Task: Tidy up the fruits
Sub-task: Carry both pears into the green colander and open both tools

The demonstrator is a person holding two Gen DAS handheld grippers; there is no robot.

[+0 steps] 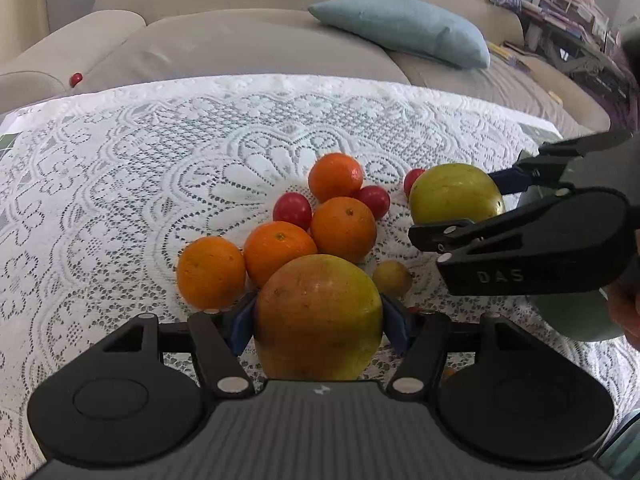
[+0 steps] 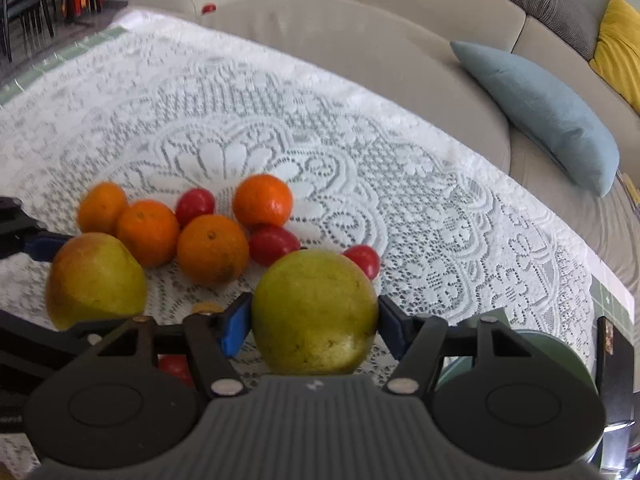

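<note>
My left gripper [image 1: 318, 322] is shut on a reddish-yellow pear [image 1: 318, 316], also seen in the right wrist view [image 2: 94, 278]. My right gripper [image 2: 314, 326] is shut on a green-yellow pear [image 2: 314, 312], which shows at the right of the left wrist view [image 1: 456, 194]. Several oranges [image 1: 342, 228] and red cherry tomatoes [image 1: 292, 210] lie clustered on the lace tablecloth [image 1: 140, 184] between and beyond the pears. A small yellow fruit [image 1: 392, 278] lies just right of the left-held pear.
A green bowl [image 2: 560, 352] sits at the right near the table edge, also in the left wrist view [image 1: 576, 316]. A beige sofa [image 1: 240, 40] with a blue cushion [image 1: 404, 28] stands behind the table. One red tomato [image 1: 75, 78] lies on the sofa.
</note>
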